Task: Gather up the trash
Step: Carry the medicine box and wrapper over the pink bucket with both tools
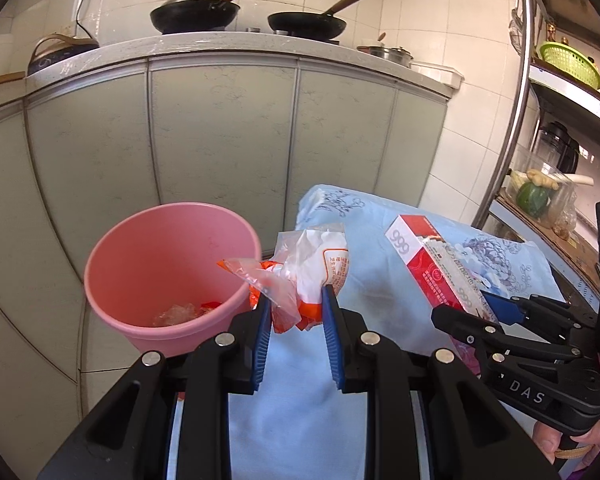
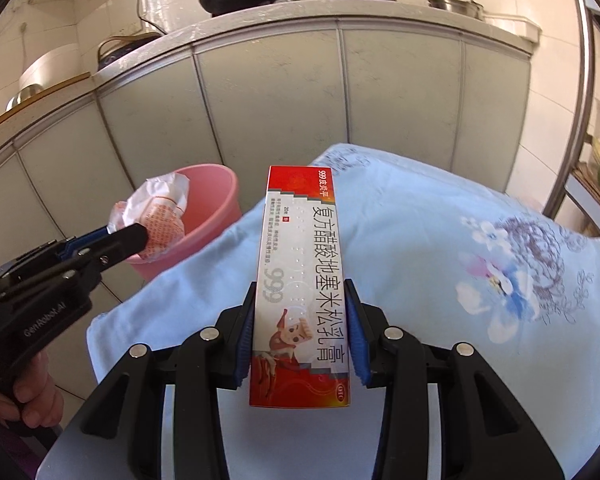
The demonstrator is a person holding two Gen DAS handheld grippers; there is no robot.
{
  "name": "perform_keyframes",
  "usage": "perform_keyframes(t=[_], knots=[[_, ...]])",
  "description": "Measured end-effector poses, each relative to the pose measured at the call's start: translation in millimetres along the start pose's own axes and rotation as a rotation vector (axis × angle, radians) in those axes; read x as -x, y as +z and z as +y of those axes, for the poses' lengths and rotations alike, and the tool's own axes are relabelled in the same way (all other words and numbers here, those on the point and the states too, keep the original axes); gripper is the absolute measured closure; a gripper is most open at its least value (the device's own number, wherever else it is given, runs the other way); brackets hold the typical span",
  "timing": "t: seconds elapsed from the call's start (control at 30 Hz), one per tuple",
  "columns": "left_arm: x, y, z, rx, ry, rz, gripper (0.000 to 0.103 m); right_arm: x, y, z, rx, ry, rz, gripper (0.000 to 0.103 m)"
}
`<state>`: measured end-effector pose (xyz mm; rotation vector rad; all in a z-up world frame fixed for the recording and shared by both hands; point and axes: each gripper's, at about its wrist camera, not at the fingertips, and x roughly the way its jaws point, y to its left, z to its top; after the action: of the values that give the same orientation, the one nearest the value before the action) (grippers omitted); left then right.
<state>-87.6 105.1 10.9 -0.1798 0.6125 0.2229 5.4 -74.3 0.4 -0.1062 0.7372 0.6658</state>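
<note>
Left wrist view: left tongs (image 1: 296, 304) clamped on a crumpled orange-and-white plastic wrapper (image 1: 308, 276), held just beside the rim of the pink bucket (image 1: 140, 272), partly over its opening. Bucket holds clear and red scraps at the bottom. Right tongs (image 1: 496, 312) visible at right, gripping a red-and-white carton (image 1: 424, 256) above the blue floral cloth (image 1: 380, 280) covering the bench. Right wrist view: right tongs (image 2: 302, 322) closed on the carton (image 2: 300, 280), both blue pads against its long sides, carton pointing away toward the cabinets. Left tongs (image 2: 126, 232) at left with the wrapper (image 2: 160, 212) in front of the bucket (image 2: 216, 200). A hand (image 2: 24, 396) grips the left handle.
</note>
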Motion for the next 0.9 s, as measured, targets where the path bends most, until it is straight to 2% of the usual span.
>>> perform_keyframes(t=[0.43, 0.9], knots=[[6, 4, 40, 0.062, 0.116, -0.036, 0.079, -16, 36, 53, 0.100, 0.089, -0.046, 0.063], [-6, 8, 72, 0.118, 0.211, -0.034, 0.079, -45, 61, 89, 0.166, 0.134, -0.036, 0.063]])
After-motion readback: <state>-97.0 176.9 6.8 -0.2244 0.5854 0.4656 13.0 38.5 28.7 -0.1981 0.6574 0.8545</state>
